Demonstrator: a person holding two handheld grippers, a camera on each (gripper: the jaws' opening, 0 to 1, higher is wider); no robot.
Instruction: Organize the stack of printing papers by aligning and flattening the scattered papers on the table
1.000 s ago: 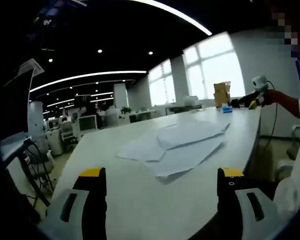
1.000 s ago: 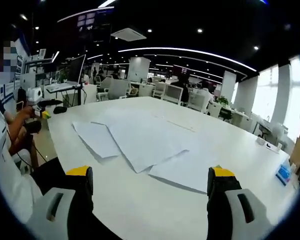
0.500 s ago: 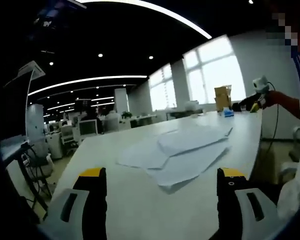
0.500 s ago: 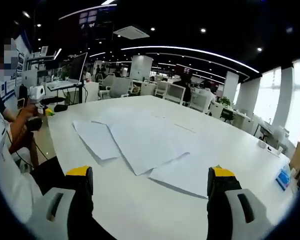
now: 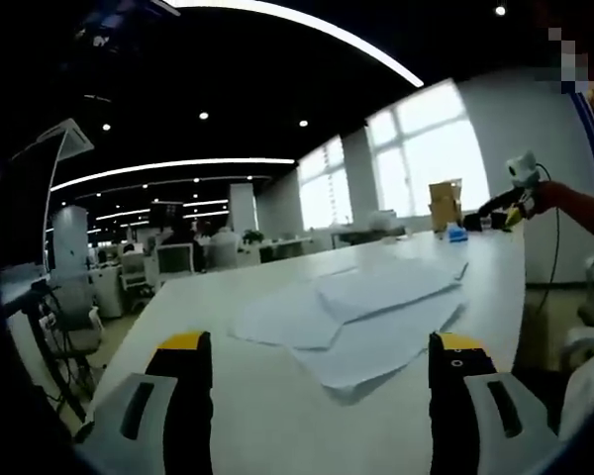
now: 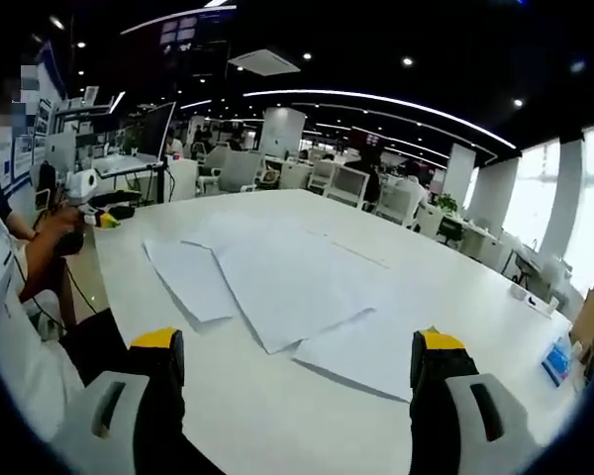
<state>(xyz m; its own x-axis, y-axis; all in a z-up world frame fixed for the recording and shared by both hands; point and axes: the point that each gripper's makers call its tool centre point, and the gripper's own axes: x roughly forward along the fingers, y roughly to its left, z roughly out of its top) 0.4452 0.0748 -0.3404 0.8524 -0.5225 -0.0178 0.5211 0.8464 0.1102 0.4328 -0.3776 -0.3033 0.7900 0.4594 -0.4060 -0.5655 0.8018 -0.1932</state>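
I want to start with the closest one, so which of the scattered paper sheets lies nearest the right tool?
The sheet whose corner points toward the right tool, lowest in the right gripper view. The long middle sheet overlaps it, and the narrow sheet lies further off to the side.

Bright windows (image 5: 431, 148) blow out to white glare. Ceiling strip lights (image 6: 376, 99) glow against dark. Both views are soft and bent at the edges.

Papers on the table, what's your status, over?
Both claws open, empty, short of the papers. Sheets scattered, overlapping, unaligned on the white table. Nothing in the way.
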